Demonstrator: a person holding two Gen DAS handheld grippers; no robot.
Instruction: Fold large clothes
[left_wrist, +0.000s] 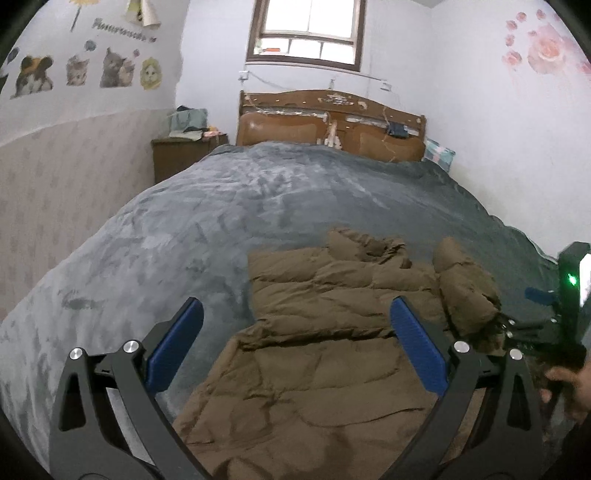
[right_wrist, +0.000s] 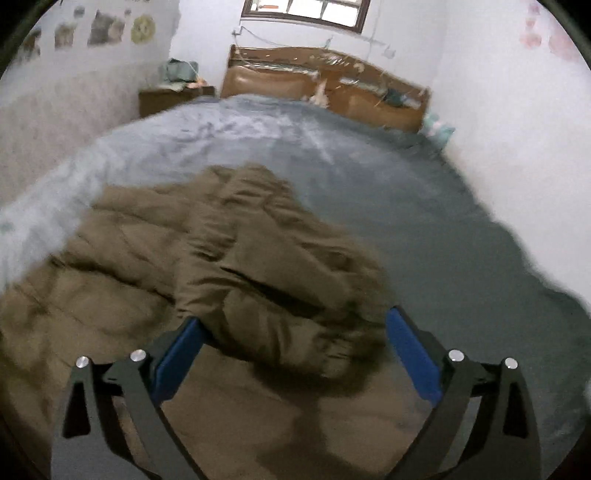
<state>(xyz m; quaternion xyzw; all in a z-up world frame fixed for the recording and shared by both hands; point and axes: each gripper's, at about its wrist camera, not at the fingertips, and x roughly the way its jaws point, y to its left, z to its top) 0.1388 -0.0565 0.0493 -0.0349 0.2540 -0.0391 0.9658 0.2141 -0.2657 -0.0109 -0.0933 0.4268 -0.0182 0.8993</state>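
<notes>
dim daylight from window; right view motion-blurred; fisheye edges.

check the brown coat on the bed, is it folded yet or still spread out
Partly folded. The brown coat lies mostly flat on the grey blanket, with one sleeve flopped across its body. No tidy bundle yet.

Blur, cut edges, hidden parts

The right wrist view is smeared throughout — the brown padded coat loses its seams. In the left wrist view the coat's hem runs off at 6 o'clock, the right gripper is cut off at 3 o'clock, and the wall lettering is unreadable.
</notes>
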